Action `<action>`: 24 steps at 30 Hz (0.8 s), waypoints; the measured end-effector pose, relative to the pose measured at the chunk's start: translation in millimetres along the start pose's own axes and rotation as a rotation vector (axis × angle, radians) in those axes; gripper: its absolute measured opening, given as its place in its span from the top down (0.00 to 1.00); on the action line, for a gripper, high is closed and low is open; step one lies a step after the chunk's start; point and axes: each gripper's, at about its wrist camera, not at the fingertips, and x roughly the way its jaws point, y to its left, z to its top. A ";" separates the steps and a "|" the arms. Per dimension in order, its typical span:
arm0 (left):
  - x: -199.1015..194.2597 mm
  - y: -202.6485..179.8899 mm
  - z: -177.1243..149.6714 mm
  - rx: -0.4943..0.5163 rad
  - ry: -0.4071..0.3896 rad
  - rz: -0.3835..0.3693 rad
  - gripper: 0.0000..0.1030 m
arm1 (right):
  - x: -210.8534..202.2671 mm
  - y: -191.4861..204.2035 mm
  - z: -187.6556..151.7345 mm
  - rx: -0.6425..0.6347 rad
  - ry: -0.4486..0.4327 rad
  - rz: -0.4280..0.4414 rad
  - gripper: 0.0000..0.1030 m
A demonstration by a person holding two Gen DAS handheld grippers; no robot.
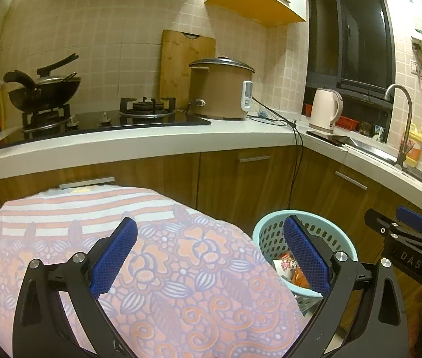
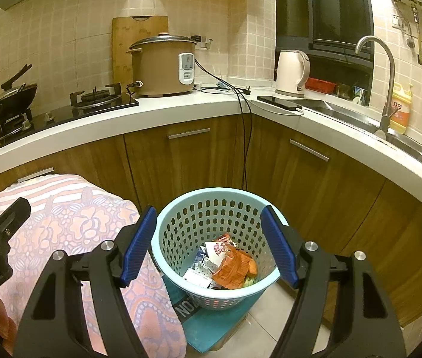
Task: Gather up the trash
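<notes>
Your right gripper (image 2: 208, 246): jaws apart, nothing between the blue pads, hanging above the mouth of the wastebasket.

Your left gripper (image 1: 209, 252): jaws apart and empty, poised over the floral cloth, its right pad overlapping the basket's rim in the left wrist view.

Wastebasket (image 2: 181, 214): pale blue plastic, perforated wall, standing on a teal mat (image 2: 211, 325) on the floor, just beside the cloth-covered surface and in front of the inner corner of the counter.

Trash (image 2: 229, 264): already in the basket's bottom; an orange snack wrapper, white printed packets, something green at the right. Seen also in the left wrist view (image 1: 288, 268).

Floral cloth (image 1: 157, 256): pink and lavender, striped at its far edge, draped over a rounded surface below the counter's front edge. No litter shows on it.

Counter (image 2: 181, 110): white, L-shaped, over wood-grain cabinets.
- Left run: gas hob (image 2: 97, 98), wok (image 2: 11, 101), brown rice cooker (image 2: 163, 65) with a cutting board (image 2: 121, 44) leaning behind it.
- Corner: black cords trailing over the front edge.
- Right run: white kettle (image 2: 291, 73), dark phone (image 2: 276, 101) near the front edge, sink with curved faucet (image 2: 386, 68), yellow detergent bottle (image 2: 400, 107).
</notes>
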 end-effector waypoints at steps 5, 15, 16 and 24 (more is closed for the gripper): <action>0.8 1.8 0.5 -0.010 0.004 0.000 0.07 | 3.1 -0.7 -1.4 0.004 0.009 0.005 0.33; 1.8 2.7 -0.5 -0.013 0.004 0.010 0.07 | 3.7 -0.7 -2.1 0.004 0.008 0.010 0.33; 1.9 2.6 -0.6 -0.010 0.003 0.010 0.07 | 3.7 -0.7 -2.1 0.004 0.008 0.010 0.33; 2.3 2.7 -1.0 -0.006 0.002 0.013 0.07 | 3.9 -0.6 -2.4 0.003 0.010 0.010 0.33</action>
